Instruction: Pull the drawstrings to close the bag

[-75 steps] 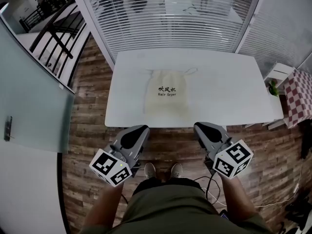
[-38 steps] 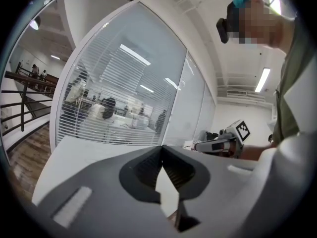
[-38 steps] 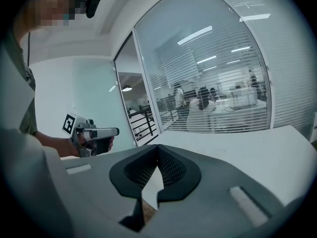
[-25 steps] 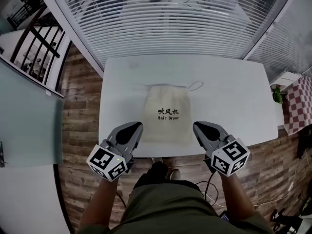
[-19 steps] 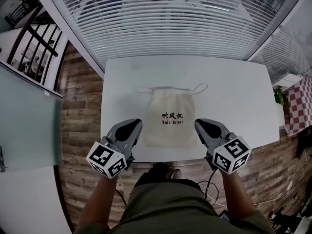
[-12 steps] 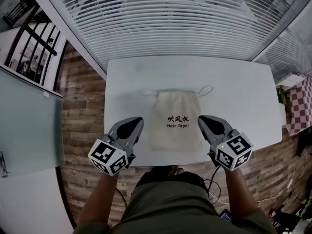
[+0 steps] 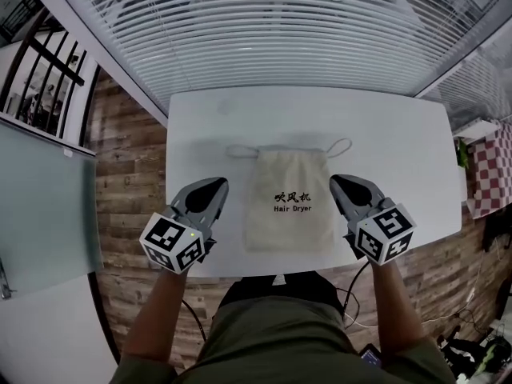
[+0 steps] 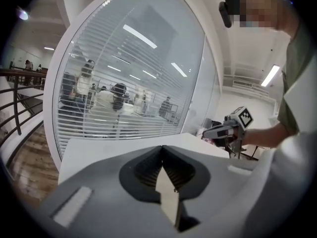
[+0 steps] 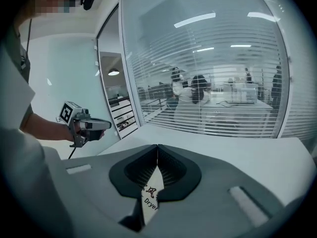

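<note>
A cream drawstring bag printed "Hair Dryer" lies flat on the white table, its mouth towards the far side. Thin cord loops stick out at the mouth's left and right. My left gripper hovers over the near edge, just left of the bag, jaws shut and empty. On the bag's right side my right gripper is likewise shut and empty. In the left gripper view the jaws meet at the tips. The right gripper view shows shut jaws with the bag's print below them.
Window blinds run just beyond the table's far edge. Wood floor borders the left, with a glass panel and railing further out. A checkered item stands at the far right. The person's legs are at the near edge.
Both grippers have come forward over the table's near edge and now flank the bag. The bag lies where it did on the table. Both stay shut.
</note>
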Tool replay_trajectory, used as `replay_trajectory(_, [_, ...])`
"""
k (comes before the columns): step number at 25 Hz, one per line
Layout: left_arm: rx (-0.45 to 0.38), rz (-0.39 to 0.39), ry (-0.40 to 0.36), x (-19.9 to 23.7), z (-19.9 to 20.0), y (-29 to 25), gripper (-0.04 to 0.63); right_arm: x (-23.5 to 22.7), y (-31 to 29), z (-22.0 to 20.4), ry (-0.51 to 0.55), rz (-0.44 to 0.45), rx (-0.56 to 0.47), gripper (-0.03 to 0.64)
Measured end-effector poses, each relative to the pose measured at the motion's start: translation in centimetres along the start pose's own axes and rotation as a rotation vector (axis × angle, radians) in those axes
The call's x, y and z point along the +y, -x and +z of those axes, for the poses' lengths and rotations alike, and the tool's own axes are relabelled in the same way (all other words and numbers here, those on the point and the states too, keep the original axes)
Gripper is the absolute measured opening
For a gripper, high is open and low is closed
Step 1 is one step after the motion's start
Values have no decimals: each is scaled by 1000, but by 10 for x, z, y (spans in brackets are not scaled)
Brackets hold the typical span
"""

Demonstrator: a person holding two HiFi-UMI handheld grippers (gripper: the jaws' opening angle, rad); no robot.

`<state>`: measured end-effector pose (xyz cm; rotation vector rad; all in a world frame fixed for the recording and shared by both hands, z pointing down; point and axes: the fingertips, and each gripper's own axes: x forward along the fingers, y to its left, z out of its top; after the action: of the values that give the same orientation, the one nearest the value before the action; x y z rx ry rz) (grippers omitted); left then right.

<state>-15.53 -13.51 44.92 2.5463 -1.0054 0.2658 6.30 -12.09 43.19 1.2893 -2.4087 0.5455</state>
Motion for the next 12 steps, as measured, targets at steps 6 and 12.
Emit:
replay_trajectory(6, [44,27,-10,16,-12,-28,8,-38,-18,-11,11,-16,29,12])
replay_trajectory(12, [92,81,-37,38,-28,-56,9,-75,-40,-27,34,2,72,12])
